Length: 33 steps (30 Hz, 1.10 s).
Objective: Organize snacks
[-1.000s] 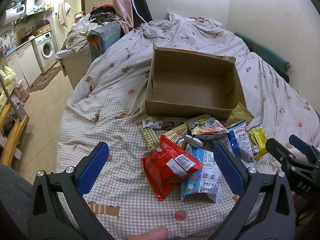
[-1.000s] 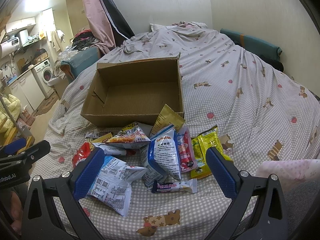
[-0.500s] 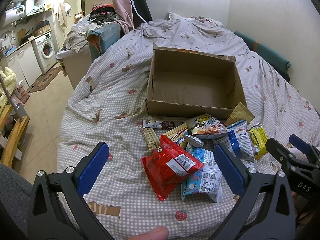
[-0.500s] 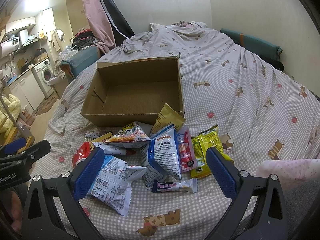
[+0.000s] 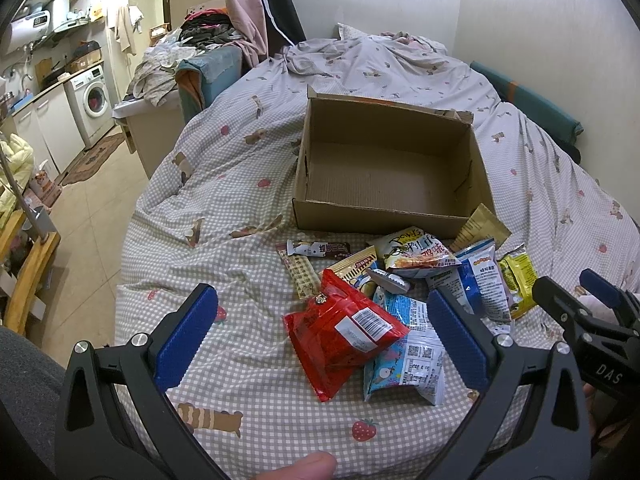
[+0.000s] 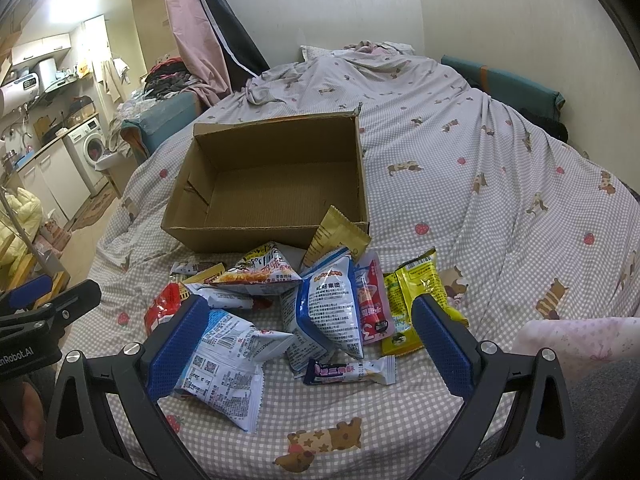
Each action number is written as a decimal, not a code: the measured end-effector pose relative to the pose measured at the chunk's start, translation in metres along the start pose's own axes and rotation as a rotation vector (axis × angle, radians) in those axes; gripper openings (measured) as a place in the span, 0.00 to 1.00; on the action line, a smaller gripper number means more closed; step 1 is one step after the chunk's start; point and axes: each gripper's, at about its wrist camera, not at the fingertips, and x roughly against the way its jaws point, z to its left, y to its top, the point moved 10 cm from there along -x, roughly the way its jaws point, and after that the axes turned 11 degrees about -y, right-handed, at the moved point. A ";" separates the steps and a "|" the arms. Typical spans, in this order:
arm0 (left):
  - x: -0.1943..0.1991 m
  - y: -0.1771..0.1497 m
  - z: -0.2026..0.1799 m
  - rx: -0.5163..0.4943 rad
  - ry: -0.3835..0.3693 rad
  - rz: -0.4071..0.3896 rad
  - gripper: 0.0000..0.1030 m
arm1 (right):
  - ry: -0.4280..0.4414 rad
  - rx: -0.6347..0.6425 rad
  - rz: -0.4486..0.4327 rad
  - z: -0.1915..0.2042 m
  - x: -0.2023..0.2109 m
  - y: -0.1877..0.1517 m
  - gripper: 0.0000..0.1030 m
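An empty open cardboard box [image 5: 384, 216] [image 6: 224, 236] sits on the bed. A pile of snack packets lies in front of it: a red bag [image 5: 344, 328], a light blue bag [image 5: 408, 356] [image 6: 224, 364], a blue-and-white bag [image 6: 332, 304], a yellow packet [image 6: 420, 292], a white chip bag [image 5: 416, 248] and small bars [image 5: 316, 248] [image 6: 352, 372]. My left gripper [image 5: 320, 340] is open and empty, held above the red bag. My right gripper [image 6: 308, 344] is open and empty, above the near side of the pile.
The bed has a checked sheet [image 5: 224, 208] and drops off on the left to a tiled floor [image 5: 92, 200]. A wall [image 6: 500, 12] runs behind and to the right. The other gripper shows at each view's edge [image 5: 592, 320] [image 6: 36, 312].
Both grippers stay open. The views have hardly shifted; the snacks and the box lie as before.
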 end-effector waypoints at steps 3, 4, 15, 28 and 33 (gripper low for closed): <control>-0.001 -0.002 0.002 -0.002 0.004 -0.003 1.00 | -0.002 0.000 0.000 0.000 0.000 -0.002 1.00; -0.001 -0.002 0.003 -0.001 0.005 -0.002 1.00 | -0.003 0.000 0.000 0.000 0.000 -0.002 1.00; -0.001 -0.003 0.004 -0.002 0.006 0.000 1.00 | 0.000 0.002 0.005 0.001 -0.001 -0.004 1.00; -0.005 -0.005 0.066 0.198 0.105 0.044 1.00 | 0.271 -0.251 0.562 0.036 -0.061 -0.066 1.00; -0.009 -0.012 0.082 0.257 0.116 0.082 1.00 | 0.262 -0.196 0.705 0.073 -0.081 -0.097 0.94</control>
